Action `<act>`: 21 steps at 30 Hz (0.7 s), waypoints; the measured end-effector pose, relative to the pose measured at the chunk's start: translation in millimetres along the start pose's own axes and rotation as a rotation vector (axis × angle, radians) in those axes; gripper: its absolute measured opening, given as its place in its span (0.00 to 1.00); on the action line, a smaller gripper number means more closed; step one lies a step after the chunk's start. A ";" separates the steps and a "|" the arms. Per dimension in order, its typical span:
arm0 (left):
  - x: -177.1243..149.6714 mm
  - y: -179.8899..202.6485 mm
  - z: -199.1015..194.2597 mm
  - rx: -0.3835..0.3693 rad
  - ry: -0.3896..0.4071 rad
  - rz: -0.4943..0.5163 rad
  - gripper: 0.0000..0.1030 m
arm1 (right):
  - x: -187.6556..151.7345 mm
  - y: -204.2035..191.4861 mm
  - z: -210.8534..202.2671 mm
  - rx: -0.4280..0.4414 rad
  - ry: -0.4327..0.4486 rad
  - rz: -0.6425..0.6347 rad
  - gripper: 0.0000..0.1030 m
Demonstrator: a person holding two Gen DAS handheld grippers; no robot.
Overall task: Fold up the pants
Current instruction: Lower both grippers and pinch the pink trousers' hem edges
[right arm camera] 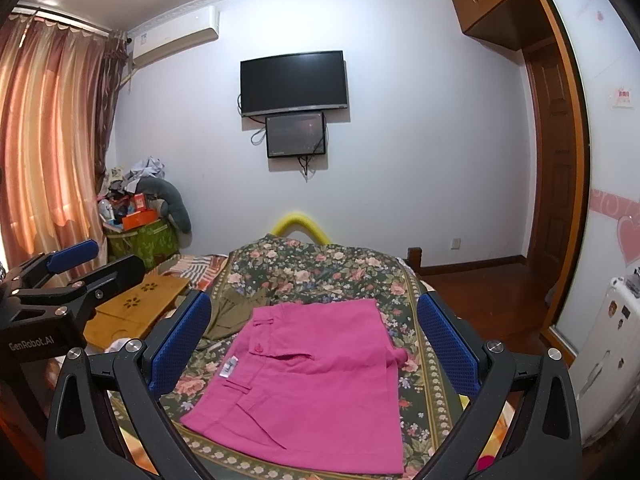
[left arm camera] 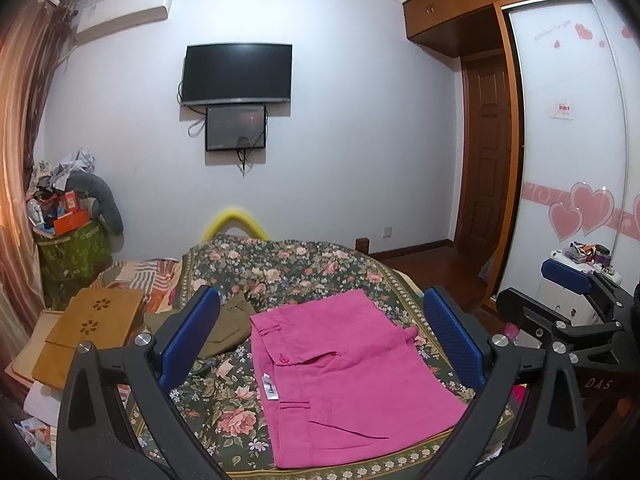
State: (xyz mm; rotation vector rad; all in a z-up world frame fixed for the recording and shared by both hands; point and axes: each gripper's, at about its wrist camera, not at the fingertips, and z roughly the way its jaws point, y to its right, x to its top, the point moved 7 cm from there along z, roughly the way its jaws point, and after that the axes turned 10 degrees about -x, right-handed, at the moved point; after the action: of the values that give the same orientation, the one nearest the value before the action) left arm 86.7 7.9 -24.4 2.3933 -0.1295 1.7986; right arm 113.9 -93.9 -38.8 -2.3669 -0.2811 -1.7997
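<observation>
Bedroom, floral bedspread (left arm camera: 304, 268) spread on bed | pink pants (left arm camera: 340, 376) laid folded flat at its near end, olive garment (left arm camera: 228, 324) just beside | left gripper (left arm camera: 320, 336) held above pants, jaws wide apart, empty | right gripper (right arm camera: 316, 344) likewise parted, nothing clamped

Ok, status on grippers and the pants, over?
Left gripper open, empty. Right gripper open, empty. Pink pants folded flat on bedspread. Olive garment alongside.

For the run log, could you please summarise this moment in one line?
pink pants folded on bed | left gripper open | right gripper open
</observation>
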 end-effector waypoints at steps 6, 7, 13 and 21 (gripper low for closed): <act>-18.6 -19.0 41.6 0.004 -0.096 -0.029 1.00 | -17.3 15.5 28.5 -0.032 -0.075 0.017 0.99; -24.3 -23.9 51.6 0.009 -0.121 -0.035 1.00 | -20.8 18.7 32.8 -0.040 -0.087 0.019 0.99; -67.5 -56.9 111.2 0.060 -0.287 -0.049 1.00 | -53.7 46.3 75.3 -0.113 -0.213 -0.004 0.99; -140.7 -102.9 178.9 0.085 -0.516 -0.116 1.00 | -106.6 77.5 135.8 -0.134 -0.415 -0.055 0.99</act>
State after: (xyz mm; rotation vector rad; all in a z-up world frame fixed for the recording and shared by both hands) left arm 232.9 76.9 -214.9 2.8040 0.0326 1.1255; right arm 231.8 -143.1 -178.4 -2.8419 -0.2821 -1.3685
